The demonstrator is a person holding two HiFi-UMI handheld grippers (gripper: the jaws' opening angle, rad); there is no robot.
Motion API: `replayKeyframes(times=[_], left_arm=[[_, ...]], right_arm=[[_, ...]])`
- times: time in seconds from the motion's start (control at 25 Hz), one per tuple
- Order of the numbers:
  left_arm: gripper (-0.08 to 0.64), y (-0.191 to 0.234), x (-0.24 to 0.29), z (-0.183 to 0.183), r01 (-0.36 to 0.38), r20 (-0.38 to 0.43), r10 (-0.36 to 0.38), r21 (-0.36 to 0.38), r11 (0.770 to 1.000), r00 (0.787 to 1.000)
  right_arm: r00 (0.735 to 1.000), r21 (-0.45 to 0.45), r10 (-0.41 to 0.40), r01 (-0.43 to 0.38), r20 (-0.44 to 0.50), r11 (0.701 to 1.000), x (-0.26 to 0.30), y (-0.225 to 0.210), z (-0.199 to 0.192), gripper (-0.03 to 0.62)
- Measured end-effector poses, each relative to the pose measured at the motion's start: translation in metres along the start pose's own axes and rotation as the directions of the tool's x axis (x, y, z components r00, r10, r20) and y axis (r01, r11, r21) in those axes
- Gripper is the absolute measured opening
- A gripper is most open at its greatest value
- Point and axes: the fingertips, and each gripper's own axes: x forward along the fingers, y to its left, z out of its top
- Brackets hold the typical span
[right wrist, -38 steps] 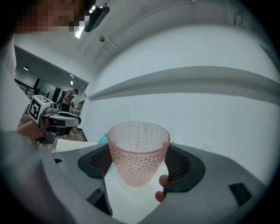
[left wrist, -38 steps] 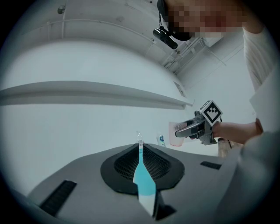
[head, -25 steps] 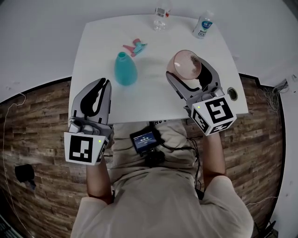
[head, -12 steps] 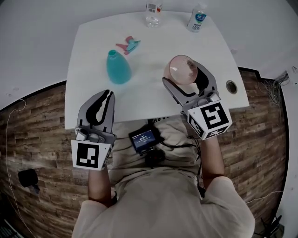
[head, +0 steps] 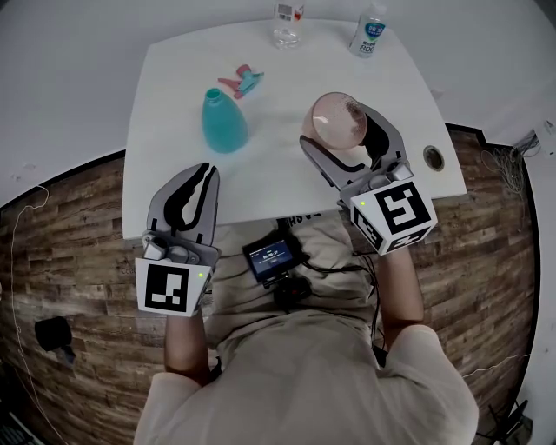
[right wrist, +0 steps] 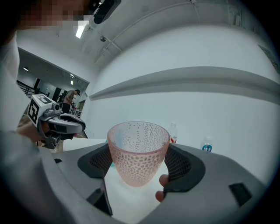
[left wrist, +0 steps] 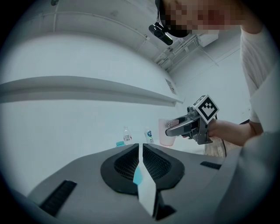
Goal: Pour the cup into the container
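A pink dimpled cup (head: 335,121) is held upright above the white table (head: 174,104), with my right gripper (head: 340,132) shut on its sides. In the right gripper view the cup (right wrist: 138,146) fills the space between both pads; whether it holds anything I cannot tell. A teal bottle without a cap (head: 224,122) stands on the table, left of the cup. My left gripper (head: 203,176) hovers over the table's front edge, short of the bottle, shut and holding nothing. Through its thin slit in the left gripper view, a strip of the teal bottle (left wrist: 137,176) shows.
A pink and teal spray head (head: 242,82) lies behind the teal bottle. Two clear plastic bottles (head: 287,21) (head: 368,31) stand at the table's far edge. A round cable hole (head: 432,157) sits near the right corner. Wood floor surrounds the table.
My left gripper has sunk a little near the table's front edge. The right gripper keeps the cup in much the same place.
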Motion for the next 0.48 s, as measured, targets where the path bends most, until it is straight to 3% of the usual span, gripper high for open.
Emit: replayKeyframes(times=[0.48], left_arm=[[0.038, 0.007, -0.005, -0.013, -0.005, -0.020, 0.005, -0.023, 1.000, 1.000]], right_arm=[[1.000, -0.007, -0.013, 0.012, -0.028, 1.000, 0.004, -0.003, -0.007, 0.371]])
